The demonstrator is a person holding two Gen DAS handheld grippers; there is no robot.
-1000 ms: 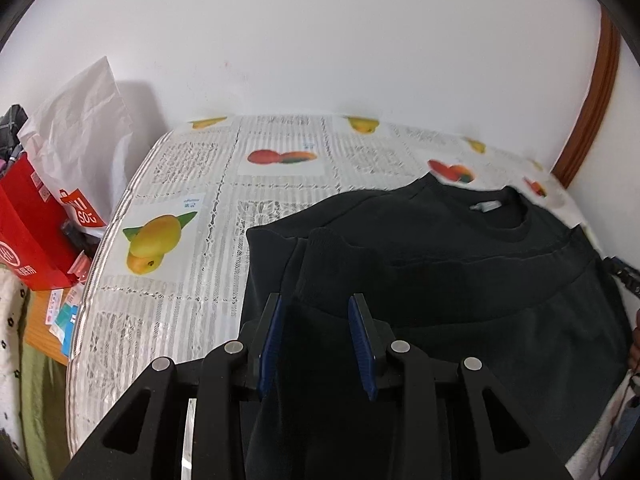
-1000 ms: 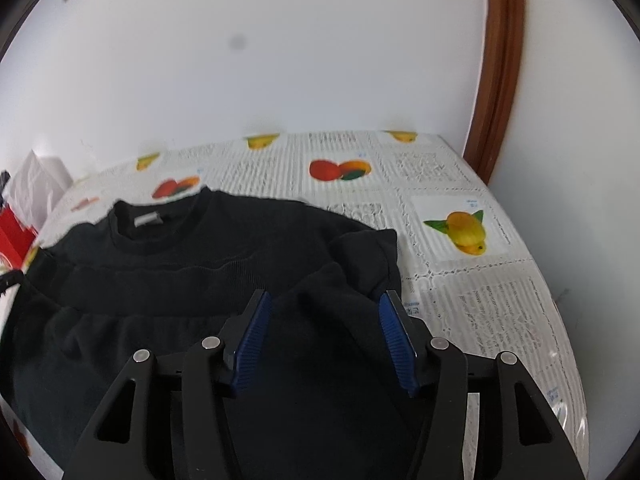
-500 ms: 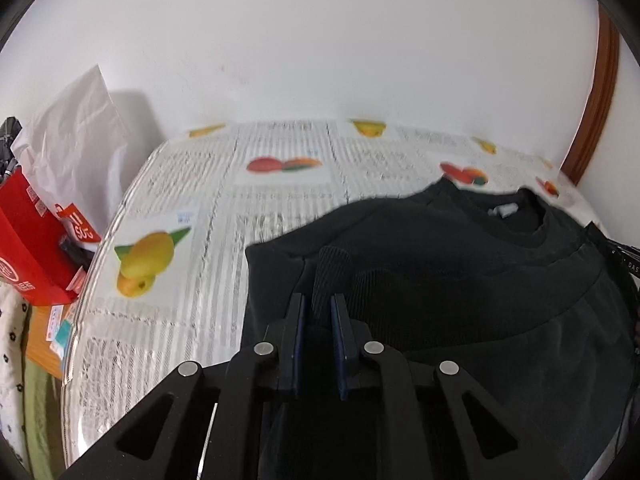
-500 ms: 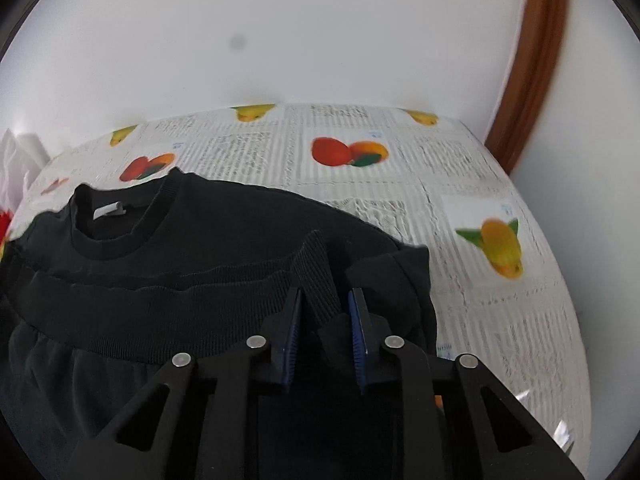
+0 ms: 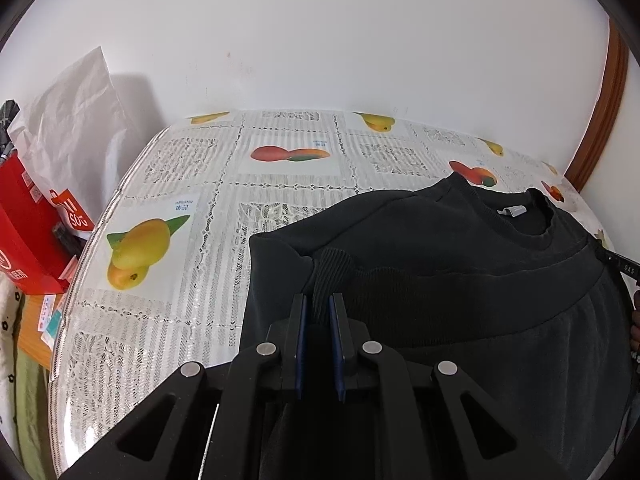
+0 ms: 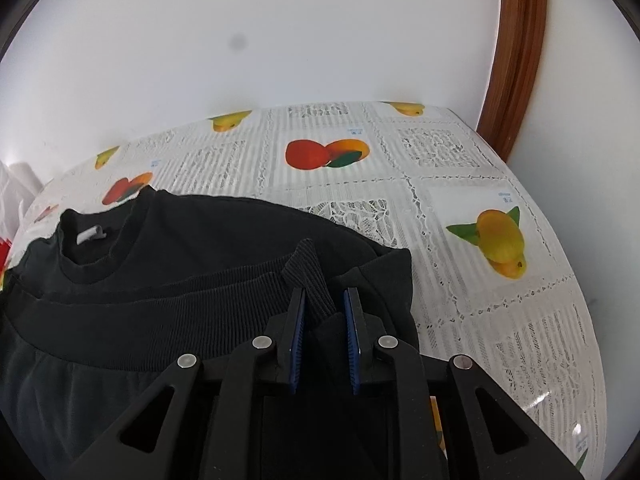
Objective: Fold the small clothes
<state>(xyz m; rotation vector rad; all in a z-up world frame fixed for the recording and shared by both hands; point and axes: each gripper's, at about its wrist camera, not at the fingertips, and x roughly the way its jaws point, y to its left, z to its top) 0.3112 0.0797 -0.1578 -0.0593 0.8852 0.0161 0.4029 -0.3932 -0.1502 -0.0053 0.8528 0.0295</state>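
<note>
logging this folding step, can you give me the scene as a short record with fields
garment: black ribbed-hem sweatshirt, spread on the table, hem folded up toward the collar
surface: white lace-pattern tablecloth with fruit prints
left gripper: shut on the ribbed fabric at one side
right gripper: shut on the ribbed fabric at the other side
collar: white neck label showing
left of table: red cardboard box, white paper bag

At the far right edge of the left wrist view, a black strap [image 5: 624, 266] carries small white letters reading "DAS". At the left edge, a red box [image 5: 24, 236] shows white print too distorted to read.
</note>
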